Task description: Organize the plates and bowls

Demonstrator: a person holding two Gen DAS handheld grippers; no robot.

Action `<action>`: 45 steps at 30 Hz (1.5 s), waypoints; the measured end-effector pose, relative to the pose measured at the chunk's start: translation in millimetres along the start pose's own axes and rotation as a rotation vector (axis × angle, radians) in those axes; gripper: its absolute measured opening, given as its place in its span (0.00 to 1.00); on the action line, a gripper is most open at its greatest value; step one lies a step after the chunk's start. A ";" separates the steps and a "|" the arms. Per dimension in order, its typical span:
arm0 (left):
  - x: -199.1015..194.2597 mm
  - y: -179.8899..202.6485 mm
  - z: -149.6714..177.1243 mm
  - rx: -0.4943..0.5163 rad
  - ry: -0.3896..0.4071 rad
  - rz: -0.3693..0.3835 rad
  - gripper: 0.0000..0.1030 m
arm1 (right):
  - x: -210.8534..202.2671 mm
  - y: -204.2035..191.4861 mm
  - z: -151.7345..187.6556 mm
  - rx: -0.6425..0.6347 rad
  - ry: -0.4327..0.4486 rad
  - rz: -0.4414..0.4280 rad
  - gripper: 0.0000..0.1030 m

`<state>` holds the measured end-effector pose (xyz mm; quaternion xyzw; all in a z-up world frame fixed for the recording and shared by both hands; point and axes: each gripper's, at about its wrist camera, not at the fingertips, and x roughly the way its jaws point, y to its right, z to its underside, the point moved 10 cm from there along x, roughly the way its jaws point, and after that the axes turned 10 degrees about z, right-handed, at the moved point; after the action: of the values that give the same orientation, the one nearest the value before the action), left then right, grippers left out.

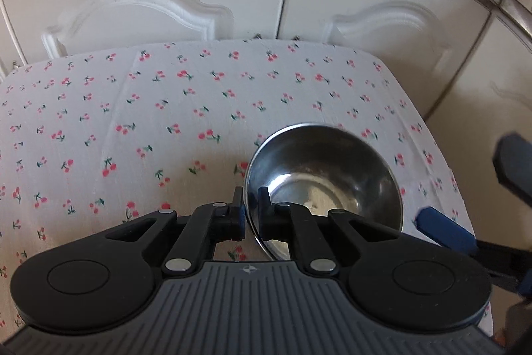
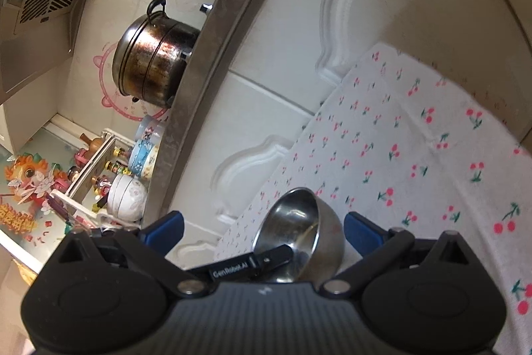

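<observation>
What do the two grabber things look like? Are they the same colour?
Nearly. Both have black linkage arms, round black discs and a ribbed grey body. The left gripper has black fingertips; the right gripper has blue ones. White lettering marks a black finger of the left one.

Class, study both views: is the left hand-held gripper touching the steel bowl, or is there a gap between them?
Touching. The left wrist view shows the left hand-held gripper shut on the bowl, one finger outside the rim and one inside, with no gap.

Left gripper (image 1: pixel 250 200): angled steeply downward, black jaws drawn together and pinched on the near rim of the steel bowl (image 1: pixel 327 175). Right gripper (image 2: pixel 264 230): held nearly level, blue-padded jaws spread wide, nothing gripped
</observation>
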<state>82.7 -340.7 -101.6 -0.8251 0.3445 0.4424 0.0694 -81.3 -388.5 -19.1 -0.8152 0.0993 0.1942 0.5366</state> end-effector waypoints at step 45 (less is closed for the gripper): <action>-118.4 -5.0 20.6 0.016 0.166 -0.027 0.08 | -27.2 -80.8 44.5 -0.190 -0.102 -0.173 1.00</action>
<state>27.8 -268.3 -22.8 -0.8629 0.3415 0.3686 0.0530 -85.3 -316.5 44.5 -0.8570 -0.0178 0.1971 0.4759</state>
